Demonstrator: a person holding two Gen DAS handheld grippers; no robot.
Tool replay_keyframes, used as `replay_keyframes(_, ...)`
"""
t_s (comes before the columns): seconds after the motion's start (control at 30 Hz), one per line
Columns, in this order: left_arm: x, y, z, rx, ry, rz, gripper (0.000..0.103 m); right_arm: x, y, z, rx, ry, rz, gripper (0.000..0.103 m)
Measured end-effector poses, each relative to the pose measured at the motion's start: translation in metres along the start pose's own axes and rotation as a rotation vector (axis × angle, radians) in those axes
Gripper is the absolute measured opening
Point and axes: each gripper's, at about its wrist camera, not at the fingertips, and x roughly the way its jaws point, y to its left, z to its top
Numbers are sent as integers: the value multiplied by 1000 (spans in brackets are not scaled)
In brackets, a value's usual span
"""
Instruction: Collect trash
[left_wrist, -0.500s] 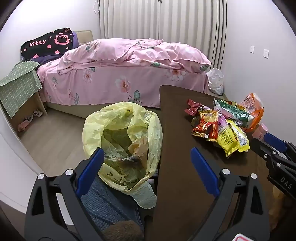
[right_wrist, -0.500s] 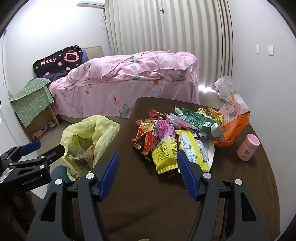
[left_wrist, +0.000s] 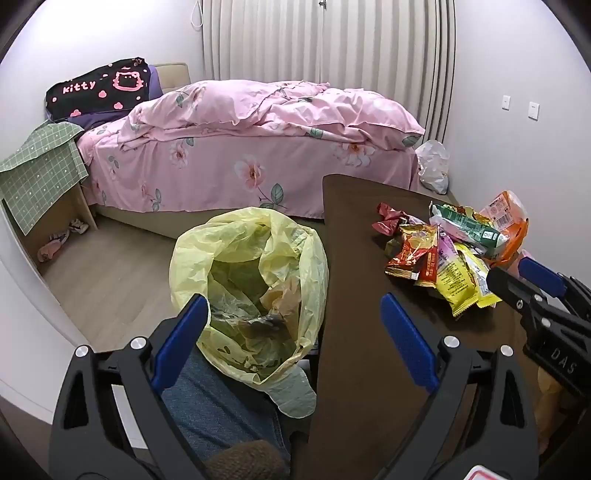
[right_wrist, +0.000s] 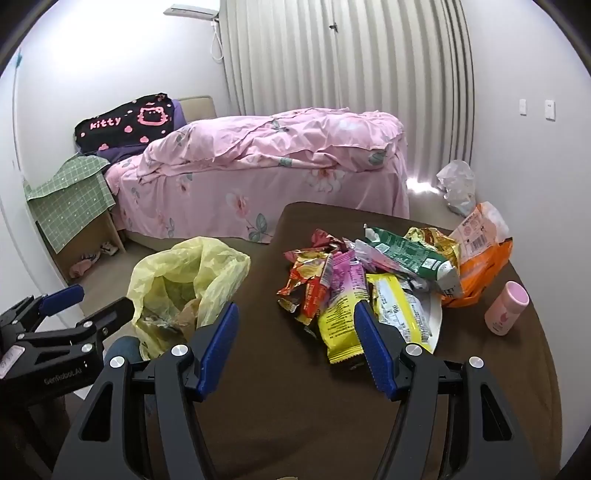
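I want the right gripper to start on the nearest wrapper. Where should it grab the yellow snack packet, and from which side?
Grip the yellow snack packet at its near crimped end, which sticks out of the pile onto bare brown tabletop. Come from the near side with the open right gripper, probably pinching the flat seam across its thin faces.

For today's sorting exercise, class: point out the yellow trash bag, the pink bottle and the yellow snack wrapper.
yellow trash bag (left_wrist: 310, 258): left wrist view, right side of its rim.
pink bottle (right_wrist: 505, 307): right wrist view, middle of its body.
yellow snack wrapper (right_wrist: 338, 328): right wrist view, centre of its printed face.

Crumpled snack wrappers (right_wrist: 369, 280) heaped on brown table; open yellow bag (left_wrist: 251, 295) alongside.
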Motion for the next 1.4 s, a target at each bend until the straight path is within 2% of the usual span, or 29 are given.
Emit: replay_keyframes(1.4,2,8,0,-25,4,7,90,-2,0,2,-1,-13,21,61)
